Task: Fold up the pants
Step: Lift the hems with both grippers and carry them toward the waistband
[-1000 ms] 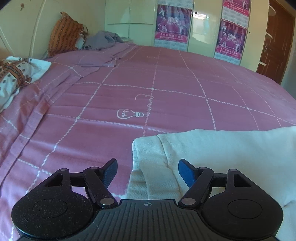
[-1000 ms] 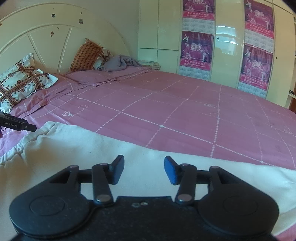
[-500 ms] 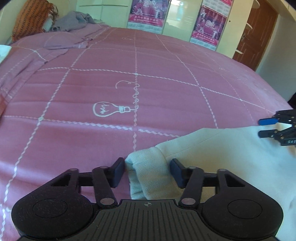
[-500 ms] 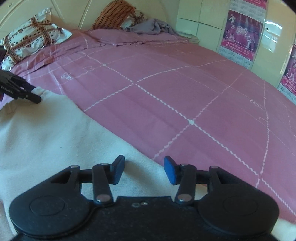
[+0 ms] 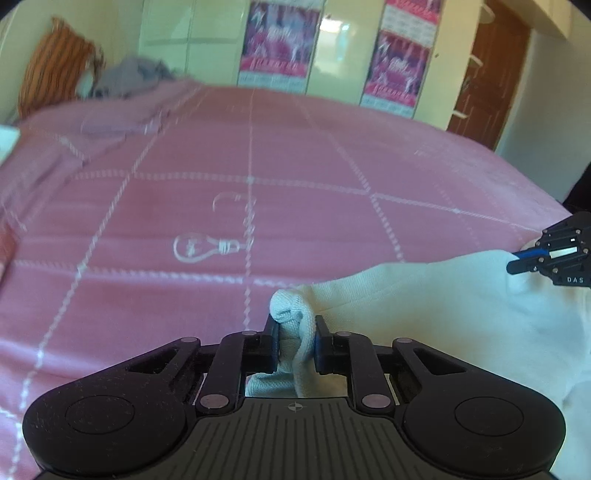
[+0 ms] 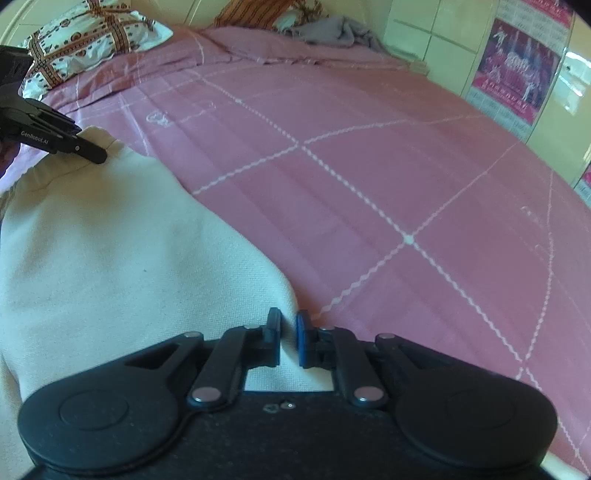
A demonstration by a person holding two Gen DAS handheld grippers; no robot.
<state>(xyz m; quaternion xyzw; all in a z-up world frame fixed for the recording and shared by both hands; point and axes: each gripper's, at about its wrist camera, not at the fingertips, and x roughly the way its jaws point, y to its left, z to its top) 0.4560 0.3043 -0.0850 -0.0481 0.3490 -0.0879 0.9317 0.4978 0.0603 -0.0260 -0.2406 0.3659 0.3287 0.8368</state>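
While the left tongs (image 5: 295, 341) are closing, pads already pinching a bunched corner of the cream pants (image 5: 424, 295), the right tongs (image 6: 287, 341) are shut on the far edge of the same cloth, which lies flat on the pink bedspread (image 6: 369, 166). Both grips look set, so the step is grasping; next comes lifting both ends together and carrying them over evenly.

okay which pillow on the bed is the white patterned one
The patterned pillow at the head of the bed's left; the other pillow beside it is orange-striped.
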